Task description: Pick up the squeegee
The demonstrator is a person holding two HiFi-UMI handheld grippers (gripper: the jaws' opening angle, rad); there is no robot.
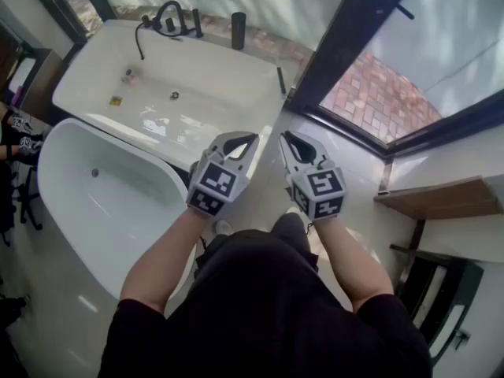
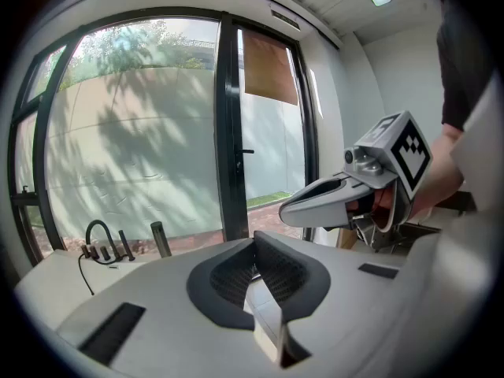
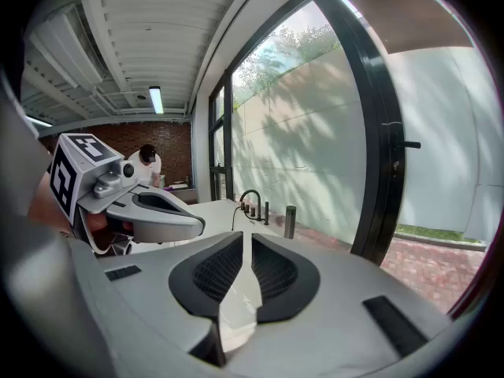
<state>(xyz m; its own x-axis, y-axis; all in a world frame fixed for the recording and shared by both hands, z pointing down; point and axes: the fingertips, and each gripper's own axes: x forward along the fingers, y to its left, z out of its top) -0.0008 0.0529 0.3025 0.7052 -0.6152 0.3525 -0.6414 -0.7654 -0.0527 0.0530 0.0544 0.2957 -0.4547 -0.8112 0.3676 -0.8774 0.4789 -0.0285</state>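
Head view: the squeegee [image 1: 280, 81] appears to be the slim dark bar lying at the right end of the built-in bathtub [image 1: 83, 65], on its rim just beside the foot of the black window frame [image 1: 354, 30]. It is too small to confirm a blade. Nothing touches it, and both tools are well apart from it.

On the tub's far edge a black faucet set [image 1: 161, 14] stands near the left corner. A dark cylinder [image 1: 239, 30] stands upright further right along the same edge. A few small items [image 1: 130, 75] lie inside the basin near the faucet end.

A second, oval freestanding tub [image 1: 59, 144] sits nearer the person, along the built-in tub's near side.

The left gripper [image 1: 250, 138] and right gripper [image 1: 285, 136] are held side by side in front of the person, over the pale floor between the oval tub and the window, and both point slightly downward. Left gripper view: its jaws are closed tip to tip with nothing between them. Right gripper view: its jaws are likewise fully closed and empty.

A wooden shelf [image 1: 441, 199] projects from the wall at right. Brick paving [image 1: 378, 93] is visible through the glass. A person [image 3: 147, 160] stands in the background of the right gripper view.
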